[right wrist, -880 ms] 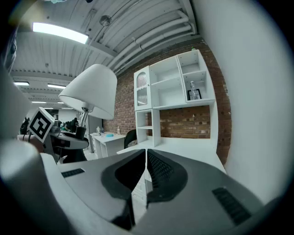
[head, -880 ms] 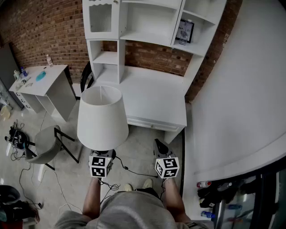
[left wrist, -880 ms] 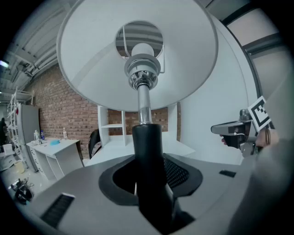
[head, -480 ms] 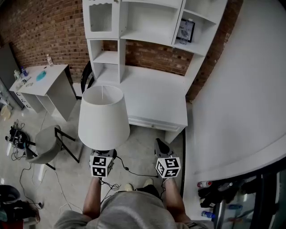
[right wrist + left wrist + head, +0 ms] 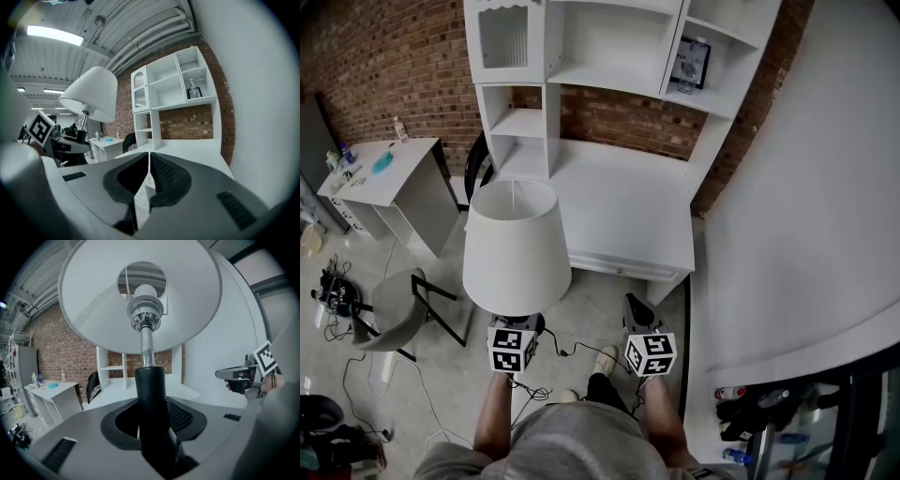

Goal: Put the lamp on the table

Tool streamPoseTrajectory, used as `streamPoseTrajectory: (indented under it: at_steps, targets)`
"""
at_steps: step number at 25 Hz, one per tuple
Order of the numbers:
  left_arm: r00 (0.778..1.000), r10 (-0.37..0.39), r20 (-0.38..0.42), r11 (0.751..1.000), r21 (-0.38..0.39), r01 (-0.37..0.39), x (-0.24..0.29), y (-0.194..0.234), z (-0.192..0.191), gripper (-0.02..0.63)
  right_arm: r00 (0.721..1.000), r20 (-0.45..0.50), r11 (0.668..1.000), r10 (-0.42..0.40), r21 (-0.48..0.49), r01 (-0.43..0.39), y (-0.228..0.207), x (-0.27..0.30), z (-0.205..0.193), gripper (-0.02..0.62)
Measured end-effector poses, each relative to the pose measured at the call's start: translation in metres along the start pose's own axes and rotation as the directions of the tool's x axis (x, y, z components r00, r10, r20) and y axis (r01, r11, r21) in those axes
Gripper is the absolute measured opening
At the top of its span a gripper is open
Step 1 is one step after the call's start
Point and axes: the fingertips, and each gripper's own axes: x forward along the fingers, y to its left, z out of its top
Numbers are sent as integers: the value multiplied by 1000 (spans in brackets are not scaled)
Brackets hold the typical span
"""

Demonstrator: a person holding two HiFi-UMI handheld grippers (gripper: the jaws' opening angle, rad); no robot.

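The left gripper (image 5: 152, 427) is clamped on the lamp stem (image 5: 150, 390); the right gripper (image 5: 148, 180) is held beside it, jaws pressed together, empty.

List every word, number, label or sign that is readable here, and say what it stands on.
No text is readable.
Framed picture in the white shelving: print too small to read.
Bottle on the side table: label too small to read.
Marker cubes: black-and-white square patterns only, no letters or numbers.
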Motion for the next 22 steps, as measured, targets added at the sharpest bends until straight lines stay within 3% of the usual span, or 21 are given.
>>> streamPoseTrajectory:
  at_steps: [22]
  targets:
    - [1000,15,-3,1000,-14,-16,193,-16,70,147,1000,-15,1000,22,0,-22,-157,134,40,26]
